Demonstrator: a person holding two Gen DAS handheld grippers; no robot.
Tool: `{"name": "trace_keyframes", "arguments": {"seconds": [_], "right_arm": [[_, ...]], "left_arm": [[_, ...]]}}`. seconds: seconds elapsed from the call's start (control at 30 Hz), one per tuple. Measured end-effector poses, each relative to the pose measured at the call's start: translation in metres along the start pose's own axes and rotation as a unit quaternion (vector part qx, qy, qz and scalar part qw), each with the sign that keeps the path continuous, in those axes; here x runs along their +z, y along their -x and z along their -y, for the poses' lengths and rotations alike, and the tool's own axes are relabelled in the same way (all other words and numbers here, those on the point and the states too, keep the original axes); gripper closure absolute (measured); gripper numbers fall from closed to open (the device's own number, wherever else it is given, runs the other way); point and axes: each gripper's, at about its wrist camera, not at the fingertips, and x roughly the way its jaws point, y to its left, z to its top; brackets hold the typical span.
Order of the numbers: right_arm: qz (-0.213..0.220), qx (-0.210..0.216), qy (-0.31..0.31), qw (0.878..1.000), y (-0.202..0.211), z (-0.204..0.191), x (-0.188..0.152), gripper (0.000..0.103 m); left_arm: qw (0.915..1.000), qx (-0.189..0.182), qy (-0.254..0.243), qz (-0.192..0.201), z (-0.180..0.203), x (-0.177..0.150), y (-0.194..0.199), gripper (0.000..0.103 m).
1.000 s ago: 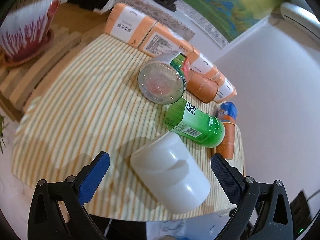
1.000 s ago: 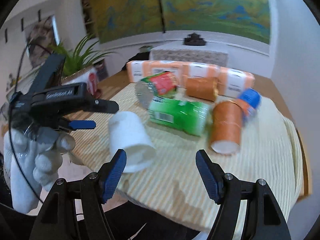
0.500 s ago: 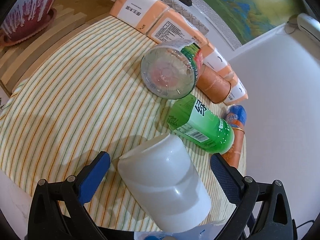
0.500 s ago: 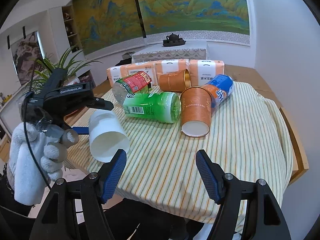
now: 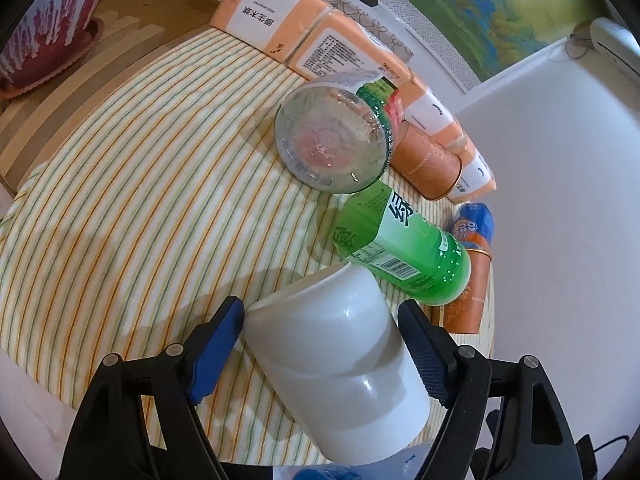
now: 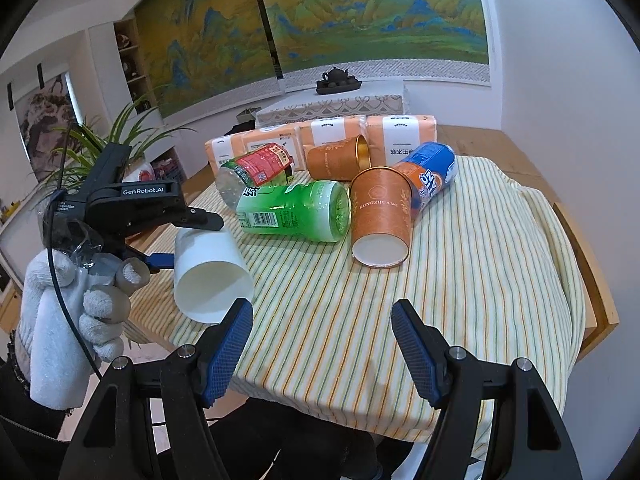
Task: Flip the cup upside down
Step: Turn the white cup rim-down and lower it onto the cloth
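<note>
A white cup (image 5: 340,364) lies on its side near the front left corner of the striped tablecloth (image 5: 132,216). In the right wrist view its open mouth (image 6: 214,290) faces the camera. My left gripper (image 5: 320,320) straddles the cup, its blue pads against both sides, shut on it. It also shows in the right wrist view (image 6: 176,236), held by a gloved hand. My right gripper (image 6: 322,322) is open and empty, above the table's front edge, to the right of the cup.
A green bottle (image 6: 292,212), a clear bottle with red label (image 6: 256,172), two orange paper cups (image 6: 382,220), a blue-orange can (image 6: 430,176) and tissue packs (image 6: 320,136) lie behind the cup. A potted plant (image 5: 48,28) stands at far left.
My left gripper has moved forward around the white cup and its jaws have narrowed onto it. The right gripper has pulled back and steadied, staying open.
</note>
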Motion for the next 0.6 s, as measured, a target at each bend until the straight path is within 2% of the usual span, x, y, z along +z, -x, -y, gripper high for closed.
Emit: {"name": "trace_keyframes", "arguments": {"seconds": [0.27,0.47,0.6], "right_arm": [[0.004,-0.002,-0.013,1.000,0.003,0.002,-0.003,0.035],[0.007,0.000,-0.027,1.000,0.004,0.005,-0.005,0.035],[0.017,-0.006,-0.034,0.999,0.007,0.006,-0.006,0.035]], "left_arm": [[0.9998,-0.006,-0.012,0.016,0.000,0.001,0.010,0.022],[0.9979,0.002,-0.050,0.042,0.008,-0.001,0.025,0.023],[0.9934,0.015,-0.092,0.066,0.020,-0.004,0.035,0.023]]}}
